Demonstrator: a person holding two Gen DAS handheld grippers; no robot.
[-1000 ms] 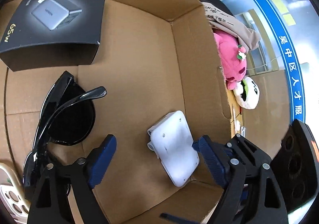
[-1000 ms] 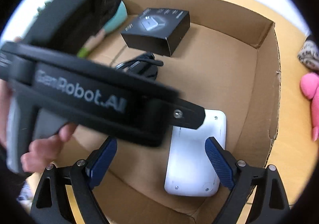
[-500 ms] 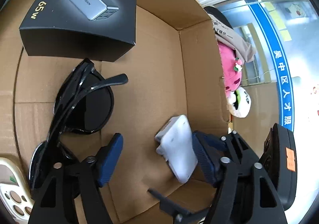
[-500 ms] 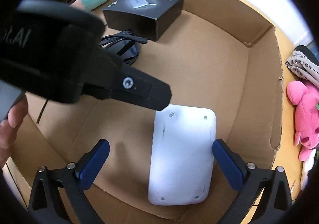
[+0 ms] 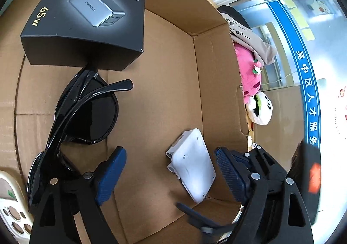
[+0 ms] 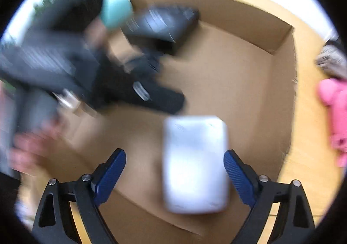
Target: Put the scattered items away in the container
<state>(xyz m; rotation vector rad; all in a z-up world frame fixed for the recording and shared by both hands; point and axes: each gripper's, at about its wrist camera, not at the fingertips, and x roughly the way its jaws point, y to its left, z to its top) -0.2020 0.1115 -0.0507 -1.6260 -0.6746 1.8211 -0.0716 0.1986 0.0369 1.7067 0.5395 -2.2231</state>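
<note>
- Our fingers (image 5: pixel 111 175) on the left gripper (image 5: pixel 169 175) stand wide apart, with nothing between the pads; the white device (image 5: pixel 190 168) lies on the floor of the cardboard box (image 5: pixel 169 83) just before the right-hand pad, at about 1 o'clock from the gripper's middle.
- The right gripper (image 6: pixel 174 176) is also spread wide. Its jaws have just been closing a little, and the same white device (image 6: pixel 195 163) lies between them, but we see a clear gap at the left pad, so nothing is clamped. This view is blurred.
- We judge that the device is already placed in the box, so the step in hand is to release it cleanly: keep the pads apart and lift straight up so they do not drag it or catch the box wall at 3 o'clock.
- In the left view, black sunglasses (image 5: pixel 84 118) lie at 10 o'clock, touching the black charger box (image 5: pixel 86 22) at 11 o'clock. A remote control (image 5: pixel 9 205) shows at the 8 o'clock edge.
- The two grippers work close together here; the left one crosses the right view at 10 o'clock and could be in the way.
- Outside the box, at 2 o'clock, we see a pink plush toy (image 5: pixel 249 72) and a white plush toy (image 5: pixel 260 109). They probably wait to be tidied.
</note>
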